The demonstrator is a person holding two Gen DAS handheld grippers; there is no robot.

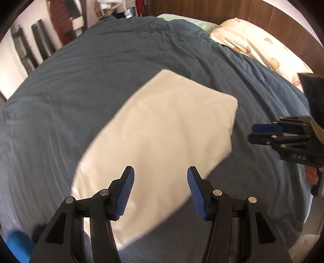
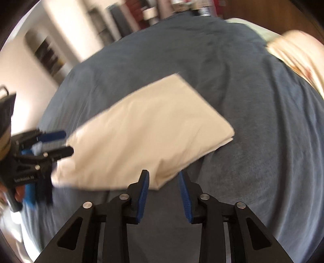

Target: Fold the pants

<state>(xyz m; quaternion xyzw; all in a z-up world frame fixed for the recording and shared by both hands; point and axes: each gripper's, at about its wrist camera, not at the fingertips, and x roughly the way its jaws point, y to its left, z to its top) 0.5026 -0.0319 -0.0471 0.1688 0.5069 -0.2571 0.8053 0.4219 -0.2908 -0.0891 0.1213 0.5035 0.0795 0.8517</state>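
Note:
The cream pants (image 1: 160, 139) lie folded into a flat rectangle on the dark blue bedspread (image 1: 81, 85); they also show in the right wrist view (image 2: 145, 137). My left gripper (image 1: 160, 172) is open and empty, hovering over the near end of the pants. My right gripper (image 2: 164, 176) is open and empty, just above the near corner of the pants. The right gripper also shows at the right edge of the left wrist view (image 1: 255, 133), off the pants' right edge. The left gripper shows at the left of the right wrist view (image 2: 66, 141).
A floral cream pillow (image 1: 257, 44) lies at the head of the bed by a wooden headboard (image 1: 202, 10). A pale green pillow (image 1: 190, 22) lies beside it. Dark furniture and hanging clothes (image 1: 60, 22) stand beyond the bed's far left side.

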